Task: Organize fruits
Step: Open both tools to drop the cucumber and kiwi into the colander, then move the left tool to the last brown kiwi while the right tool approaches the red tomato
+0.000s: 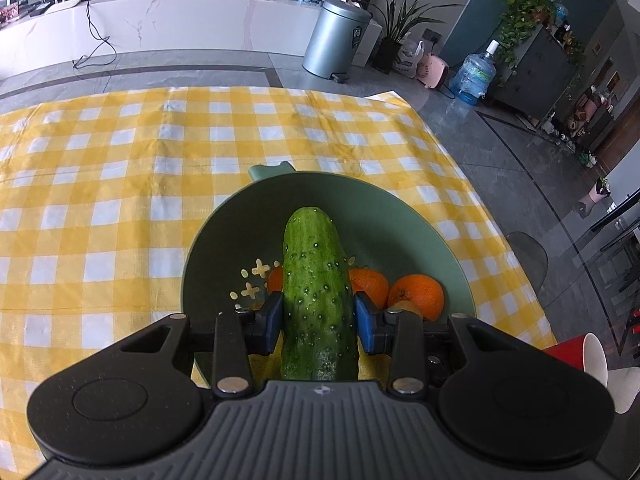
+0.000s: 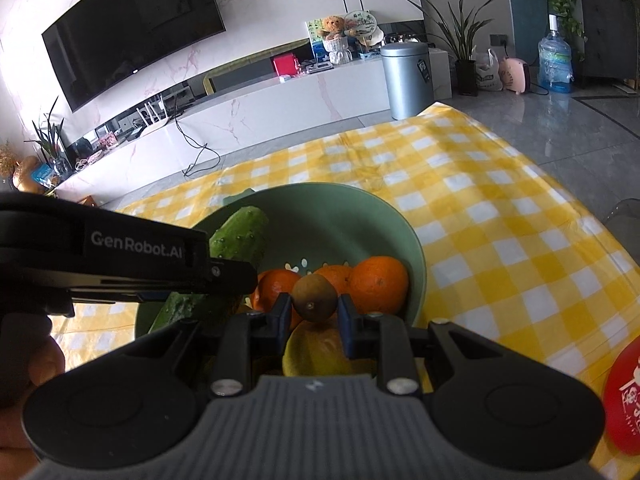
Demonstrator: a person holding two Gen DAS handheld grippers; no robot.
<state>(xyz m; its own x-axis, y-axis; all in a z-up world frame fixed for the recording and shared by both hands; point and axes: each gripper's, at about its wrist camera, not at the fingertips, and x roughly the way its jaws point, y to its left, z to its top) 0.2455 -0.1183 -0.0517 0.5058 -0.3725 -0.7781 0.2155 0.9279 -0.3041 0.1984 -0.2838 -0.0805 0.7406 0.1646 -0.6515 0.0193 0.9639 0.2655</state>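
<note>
My left gripper (image 1: 318, 318) is shut on a green cucumber (image 1: 316, 280) and holds it lengthwise over a green colander bowl (image 1: 360, 204). Oranges (image 1: 418, 294) lie in the bowl's near side. In the right wrist view the bowl (image 2: 344, 216) holds several oranges (image 2: 380, 282) and a yellow fruit (image 2: 316, 354). My right gripper (image 2: 314, 310) has a brown kiwi (image 2: 314, 298) between its fingers, with small gaps at the pads. The left gripper (image 2: 224, 276) with the cucumber (image 2: 240, 232) crosses in from the left.
The bowl stands on a yellow checked cloth (image 1: 120, 184). A red paper cup (image 1: 580, 354) lies at the cloth's right edge, also showing in the right wrist view (image 2: 626, 396). A metal bin (image 1: 334, 38) and a water bottle (image 1: 474, 74) stand on the floor beyond.
</note>
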